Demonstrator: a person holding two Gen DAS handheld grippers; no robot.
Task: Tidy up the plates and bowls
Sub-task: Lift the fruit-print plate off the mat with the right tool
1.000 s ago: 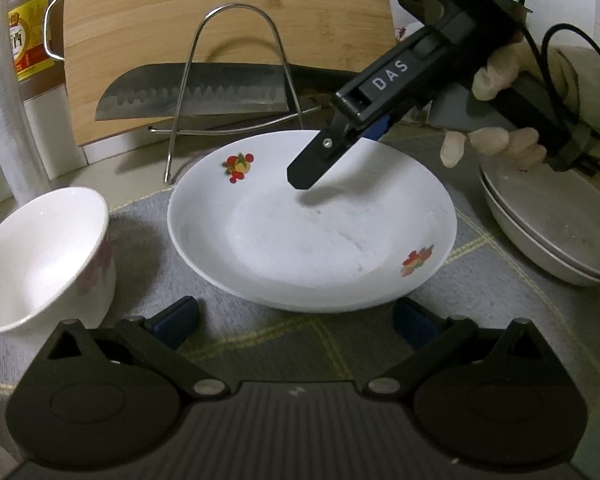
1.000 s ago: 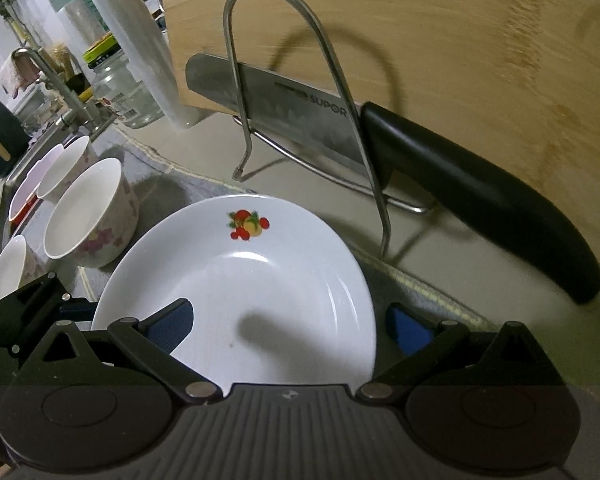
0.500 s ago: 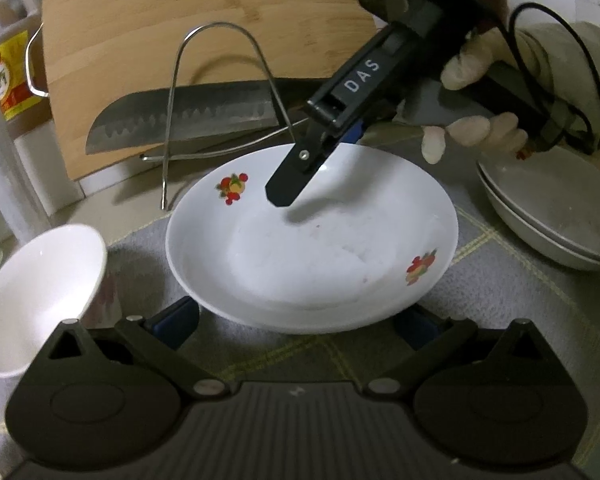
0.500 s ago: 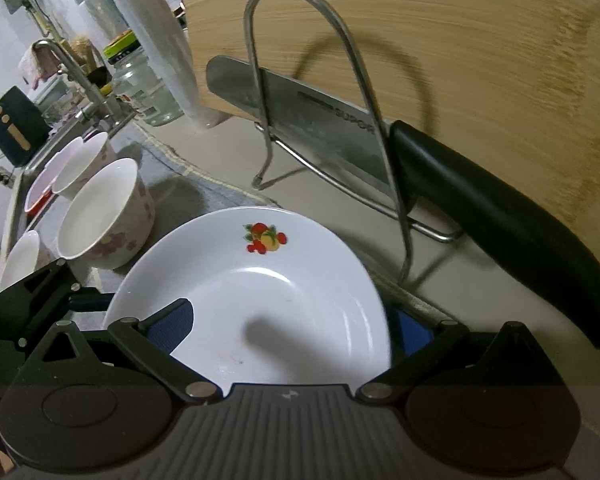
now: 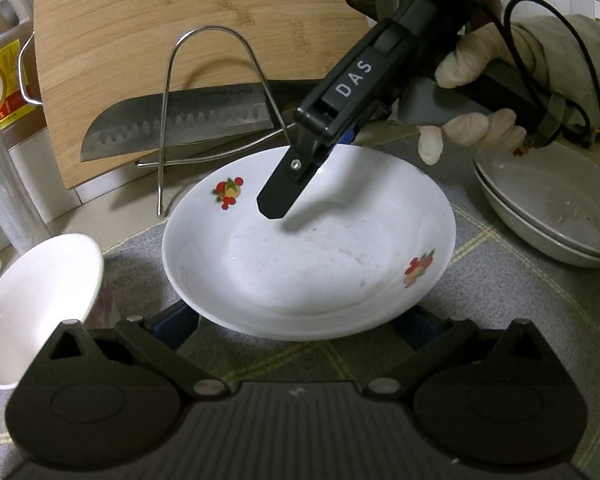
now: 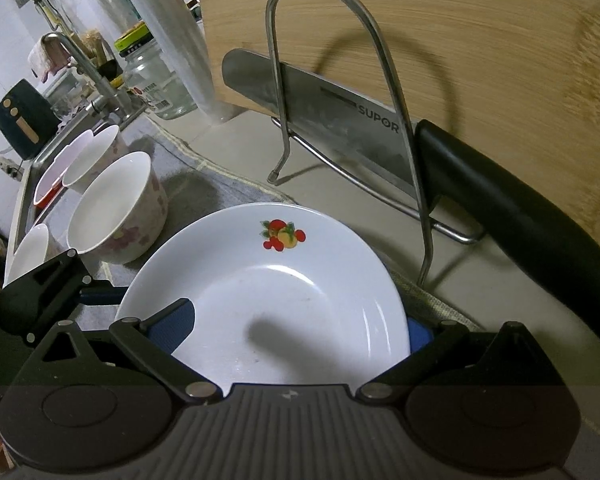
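While the white fruit-print plate [image 5: 312,256] lies on the grey cloth [image 5: 500,304] before the knife rack [image 5: 212,120], the right tongs [image 6: 300,336] straddle its rim, spread wide; the left tongs [image 5: 300,320] gape wide at its near edge.

Little room around the plate

A wire rack [image 6: 340,120] with a knife [image 6: 440,168] blocks behind the plate [image 6: 268,292]; a bowl [image 6: 118,208] stands close on the left, and grey dishes [image 5: 548,208] crowd the right.

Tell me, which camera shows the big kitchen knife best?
The right wrist view: the steel-bladed, black-handled kitchen knife shows whole, its brand print readable. The left wrist view shows only the blade; the right hand-held gripper hides the handle.
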